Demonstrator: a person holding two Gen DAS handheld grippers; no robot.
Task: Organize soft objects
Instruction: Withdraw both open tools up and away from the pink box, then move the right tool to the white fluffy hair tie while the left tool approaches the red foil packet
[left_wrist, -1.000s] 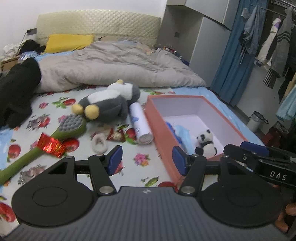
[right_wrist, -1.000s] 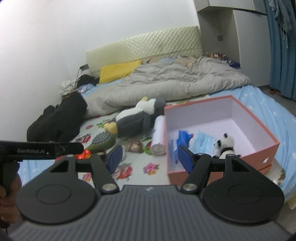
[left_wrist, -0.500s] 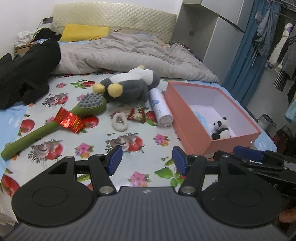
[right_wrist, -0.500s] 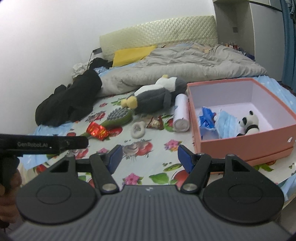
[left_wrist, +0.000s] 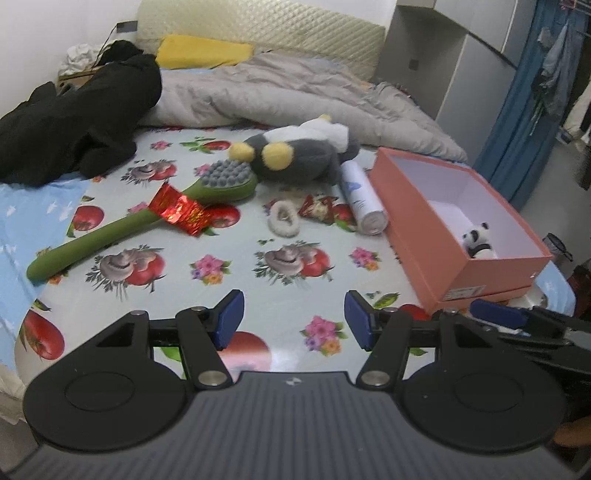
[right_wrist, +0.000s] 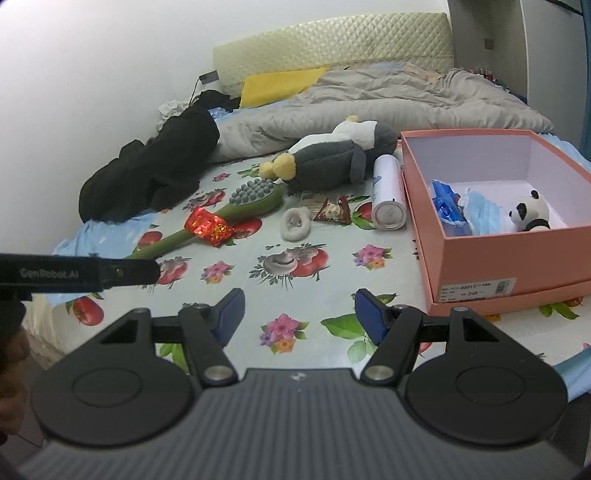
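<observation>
Nearest the foot edge of the bed, working back toward the headboard:

Left gripper (left_wrist: 293, 319): black, blue-padded fingers parted wide, nothing between them; hovers over the fruit-and-flower printed bed sheet (left_wrist: 229, 295).
Right gripper (right_wrist: 299, 319): same build, fingers equally wide apart, empty; hovers above the sheet just beside the box's near corner.
Salmon-pink cardboard box (right_wrist: 476, 266): open-topped, white inside, at the right edge of the bed, barcode label on its near wall.
Box contents: small black-and-white panda plush (right_wrist: 530, 216) against the near wall; crumpled blue plastic wrapper (right_wrist: 447, 205) and pale blue cloth (right_wrist: 482, 212) to its left.
White fluffy hair scrunchie (left_wrist: 283, 219): flat on the sheet, mid-bed, apart from the box.
Dark red triangular snack packet (left_wrist: 318, 209): just beside the scrunchie, on its right.
White cylindrical spray can (left_wrist: 362, 199): lying on its side, between the packet and the box's left wall.
Green long-handled massage brush with grey nubs (left_wrist: 147, 218): lying diagonally, left of the scrunchie.
Red foil wrapper (left_wrist: 179, 210): resting on the brush handle.
Large grey-and-white penguin plush with yellow feet (left_wrist: 295, 153): on its side behind the brush head and can.
Black garment (left_wrist: 74, 118): heaped at the left edge.
Grey quilt (left_wrist: 288, 96): bunched across the far half.
Yellow pillow (left_wrist: 203, 51): against the cream quilted headboard (left_wrist: 258, 27).
</observation>
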